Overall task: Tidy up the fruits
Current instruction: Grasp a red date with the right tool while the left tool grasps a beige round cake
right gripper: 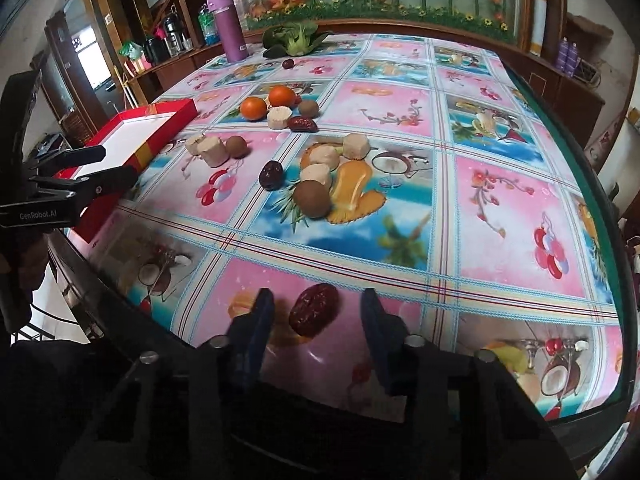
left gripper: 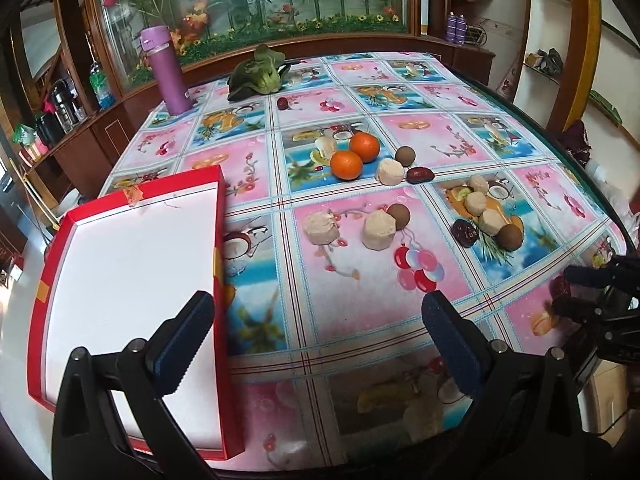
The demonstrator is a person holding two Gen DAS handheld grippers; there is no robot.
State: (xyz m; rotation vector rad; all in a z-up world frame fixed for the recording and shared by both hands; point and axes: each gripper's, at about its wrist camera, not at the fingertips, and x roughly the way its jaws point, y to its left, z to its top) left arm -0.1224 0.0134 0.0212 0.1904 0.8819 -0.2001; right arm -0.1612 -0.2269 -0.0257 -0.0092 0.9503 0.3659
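A red box with a white inside lies on the table's left side. My left gripper hovers open by its near right wall, holding nothing. Two oranges, brown round fruits, red dates and beige peeled chunks are scattered mid-table. In the right wrist view, my right gripper is open near the table's front edge. A red date lies between its fingers, with a gap on each side. The same oranges and the box show farther back.
A purple bottle and a green leafy vegetable stand at the far side. The tablecloth's printed fruit pictures can look like real items. The glass table edge curves along the right. A cabinet with flasks sits beyond the table.
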